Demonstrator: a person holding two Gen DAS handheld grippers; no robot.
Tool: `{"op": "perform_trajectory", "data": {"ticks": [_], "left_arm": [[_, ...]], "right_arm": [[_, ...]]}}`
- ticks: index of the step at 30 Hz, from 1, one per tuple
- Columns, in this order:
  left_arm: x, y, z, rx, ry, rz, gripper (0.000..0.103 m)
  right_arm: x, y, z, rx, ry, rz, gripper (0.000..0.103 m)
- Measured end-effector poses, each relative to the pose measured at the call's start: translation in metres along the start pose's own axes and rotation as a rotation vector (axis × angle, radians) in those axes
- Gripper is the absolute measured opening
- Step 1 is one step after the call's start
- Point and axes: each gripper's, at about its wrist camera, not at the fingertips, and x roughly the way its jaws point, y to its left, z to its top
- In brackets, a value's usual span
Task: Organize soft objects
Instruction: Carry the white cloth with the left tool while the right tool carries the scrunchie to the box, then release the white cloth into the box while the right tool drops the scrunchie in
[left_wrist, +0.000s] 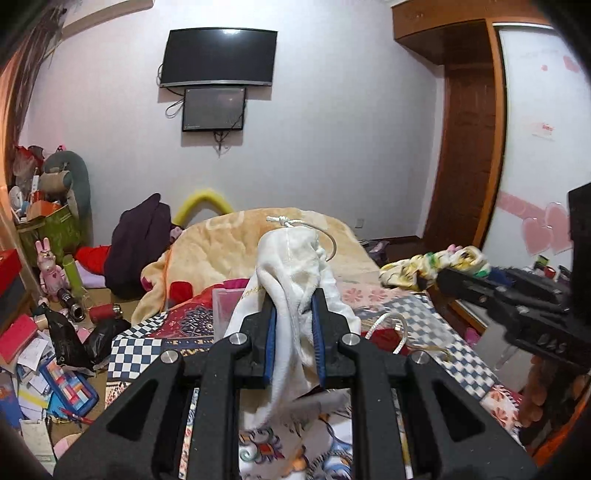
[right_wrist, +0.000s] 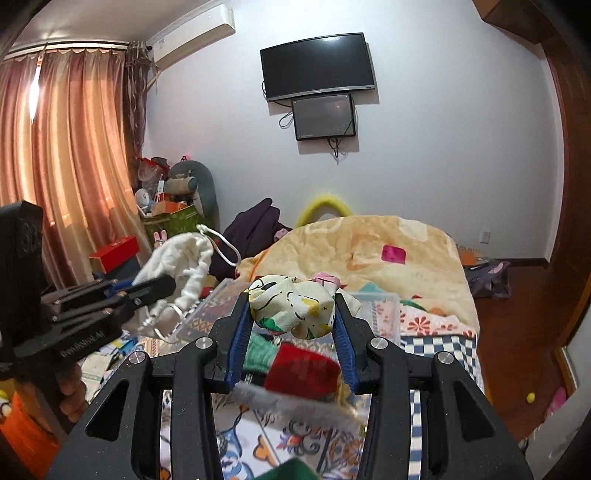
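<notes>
Left gripper (left_wrist: 293, 325): clamped on the white drawstring pouch (left_wrist: 291, 266), held in the air above the bed (left_wrist: 424, 314).
Right gripper (right_wrist: 293, 325): clamped on the printed cream cloth (right_wrist: 295, 308), bunched between the blue pads (right_wrist: 236, 343); also held above the bed.
Pouch, axis: long axis runs away from the left gripper, mouth and knotted cord (left_wrist: 286, 220) at the far end; a loose tail hangs down at the near end.
Cloth, axis: a crumpled ball, slightly wider left to right; no clear pointing end.
Below: clear plastic box (right_wrist: 376, 306) on the patterned bedding, red and green soft items (right_wrist: 303, 369) near the right gripper.
Risk, pouch: the grip is mid-body on slack fabric; it may slide out if swung.
Risk, cord: the hanging loop (left_wrist: 391, 328) could snag on the box edge.
Risk, cloth: only the bunch's sides are pinched; a fold may slip free and unfurl.
Risk, grippers: they sit near one another; crossing paths could tangle cord and cloth.
</notes>
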Motion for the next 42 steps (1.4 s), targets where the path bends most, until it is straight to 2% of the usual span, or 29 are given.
{"op": "perform_trajectory", "data": {"ticks": [6,15,24,26,27,28,31,34,38,42], "left_arm": [[0.033,0.004,-0.002,-0.013,0.071,-0.001,0.017],[0.082,0.011,-0.016,-0.011,0.194,0.019,0.017],[0.098,0.009,-0.026,0.005,0.249,0.015,0.017],[0.098,0.009,-0.027,0.004,0.255,0.016,0.019],[0.098,0.008,-0.027,0.006,0.256,0.016,0.021],[0.097,0.008,-0.028,0.008,0.256,0.015,0.023],[0.092,0.005,-0.029,0.025,0.254,0.014,0.031],[0.085,0.002,-0.029,0.041,0.247,0.012,0.039],[0.064,0.003,-0.027,0.033,0.207,-0.002,0.044],[0.039,0.002,-0.023,0.027,0.155,-0.016,0.045]], "right_arm": [[0.018,-0.002,0.002,0.006,0.031,0.003,0.039],[0.06,-0.002,-0.013,-0.022,0.15,-0.014,0.039],[0.087,0.002,-0.021,-0.065,0.236,-0.044,0.039],[0.091,0.004,-0.023,-0.072,0.264,-0.049,0.039],[0.092,0.003,-0.024,-0.07,0.271,-0.047,0.044],[0.092,0.003,-0.025,-0.069,0.278,-0.043,0.052],[0.085,0.003,-0.025,-0.074,0.263,-0.052,0.064],[0.077,0.004,-0.023,-0.103,0.25,-0.063,0.065],[0.057,0.008,-0.019,-0.146,0.207,-0.083,0.07],[0.032,0.008,-0.013,-0.144,0.154,-0.053,0.072]]}}
